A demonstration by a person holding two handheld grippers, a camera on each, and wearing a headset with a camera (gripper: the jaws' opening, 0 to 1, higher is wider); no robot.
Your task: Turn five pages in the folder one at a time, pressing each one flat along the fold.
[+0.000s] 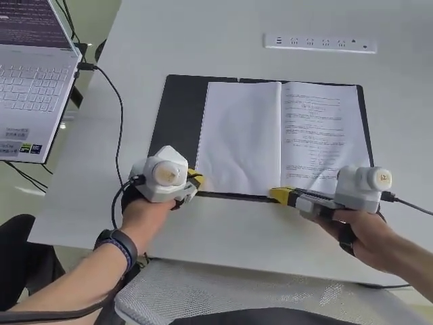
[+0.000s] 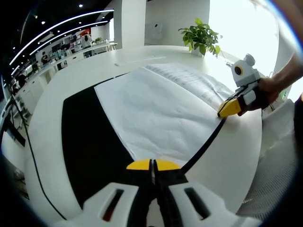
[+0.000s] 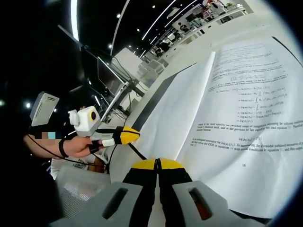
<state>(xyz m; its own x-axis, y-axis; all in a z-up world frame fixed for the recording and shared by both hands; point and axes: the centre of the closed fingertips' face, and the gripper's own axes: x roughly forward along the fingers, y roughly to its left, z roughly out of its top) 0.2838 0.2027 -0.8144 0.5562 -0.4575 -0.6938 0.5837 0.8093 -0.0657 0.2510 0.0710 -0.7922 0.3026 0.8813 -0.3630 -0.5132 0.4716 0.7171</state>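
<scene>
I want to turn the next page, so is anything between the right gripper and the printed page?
Nothing visible. The right gripper, jaws shut, sits at the bottom edge of the printed page by the fold; the left gripper is off by the blank page.

Bright, even light; fisheye-warped edges

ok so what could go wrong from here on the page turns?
The blank page looks bowed up near the fold; left unpressed, it may spring back.
The right hand-held gripper sits shut at the bottom edge of the printed page; it could catch several sheets or crease one.
The folder lies loose on the smooth table, with the left hand-held gripper shut at its near edge; pressing may slide it.
</scene>
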